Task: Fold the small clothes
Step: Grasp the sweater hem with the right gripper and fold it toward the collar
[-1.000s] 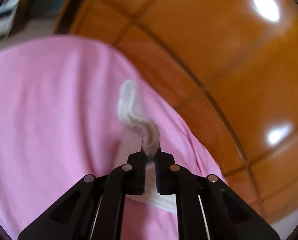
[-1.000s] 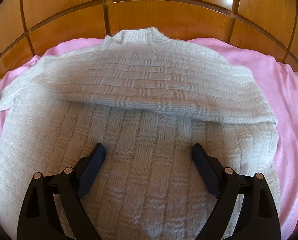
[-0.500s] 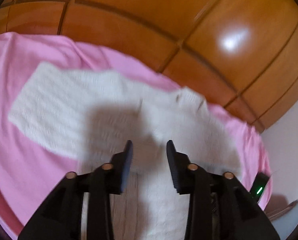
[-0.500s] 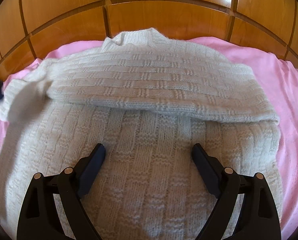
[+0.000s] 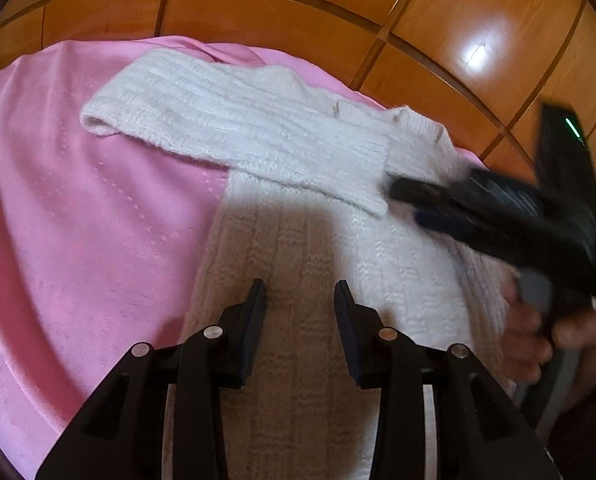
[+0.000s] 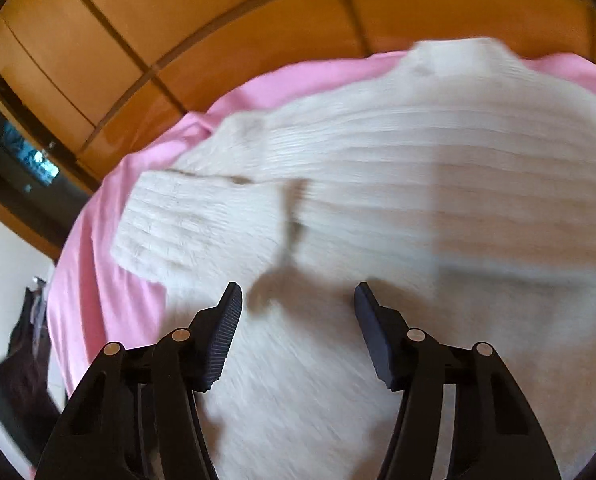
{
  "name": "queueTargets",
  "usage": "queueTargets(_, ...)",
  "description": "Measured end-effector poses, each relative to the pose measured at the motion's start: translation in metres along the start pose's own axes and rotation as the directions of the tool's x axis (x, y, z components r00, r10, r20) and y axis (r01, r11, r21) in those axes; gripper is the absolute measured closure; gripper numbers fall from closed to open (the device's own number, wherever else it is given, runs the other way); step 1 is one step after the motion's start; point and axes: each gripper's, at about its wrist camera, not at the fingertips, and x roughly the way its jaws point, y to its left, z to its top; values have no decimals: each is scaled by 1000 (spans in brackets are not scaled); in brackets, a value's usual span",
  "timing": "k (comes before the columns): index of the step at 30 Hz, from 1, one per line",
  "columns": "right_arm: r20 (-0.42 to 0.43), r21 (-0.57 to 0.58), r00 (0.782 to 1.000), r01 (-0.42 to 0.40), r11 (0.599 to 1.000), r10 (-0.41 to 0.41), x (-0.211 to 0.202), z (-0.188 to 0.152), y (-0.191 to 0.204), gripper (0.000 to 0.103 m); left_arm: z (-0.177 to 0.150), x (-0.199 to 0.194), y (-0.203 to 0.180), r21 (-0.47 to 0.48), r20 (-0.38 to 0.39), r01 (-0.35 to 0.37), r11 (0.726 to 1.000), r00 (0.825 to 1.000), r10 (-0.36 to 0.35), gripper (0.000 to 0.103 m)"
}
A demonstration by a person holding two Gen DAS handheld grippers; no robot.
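Observation:
A white knitted sweater [image 5: 397, 264] lies flat on a pink sheet [image 5: 98, 220]. One sleeve [image 5: 238, 128] lies across its upper part, cuff end to the left. My left gripper [image 5: 299, 286] hovers over the sweater's body, open, with nothing between its fingers. My right gripper [image 5: 405, 203] comes in from the right, blurred, with its tips near the folded sleeve's edge. In the right wrist view the right gripper [image 6: 298, 287] is over the sweater [image 6: 417, 200] beside the sleeve cuff [image 6: 186, 224]. Its jaws are closing, still apart, and hold nothing.
Glossy orange wooden panels [image 5: 298, 12] rise behind the bed. A person's hand [image 5: 537, 332] holds the right gripper's handle. Pink sheet [image 6: 98, 280] borders the sweater on the left. A dark object [image 6: 18, 392] sits beyond the bed's left edge.
My left gripper let go of the sleeve cuff, opened and swung down over the sweater's body; the sleeve now lies across the sweater. The right gripper swung left, its jaws narrower.

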Motion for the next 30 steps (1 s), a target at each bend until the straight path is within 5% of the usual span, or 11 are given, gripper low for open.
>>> queueTargets(3,-25,-62,999,44,997,-45,26,14,28,62,3,2,-2,3,3,8,1000,1000,-8,66)
queueTargets(5,-18,-114,995,99,988,-102,28,18,42,92,2,5,1,-2,5,23,1000,1000,-23,66)
queueTargets(7,25,-120,997,78,990,-75,8,27,48,98,3,5,2,-7,8,34,999,999,-34,66)
queueTargets(13,219,-66,975,-17,998,31,-102,59,32,98,3,9,0,-4,14,36,999,999,-36,65)
queueTargets(18,315,21,948,37,999,-42,-163,73,-26,98,3,9,0,-2,14,34,999,999,-34,65)
queueTargets(24,248,216,939,188,958,-240,-162,58,-134,98,1,10,-1,9,11,22,1000,1000,-22,65)
queueTargets(30,136,348,931,276,896,-340,-132,34,-199,98,1,12,-6,20,3,5,1000,1000,-5,65)
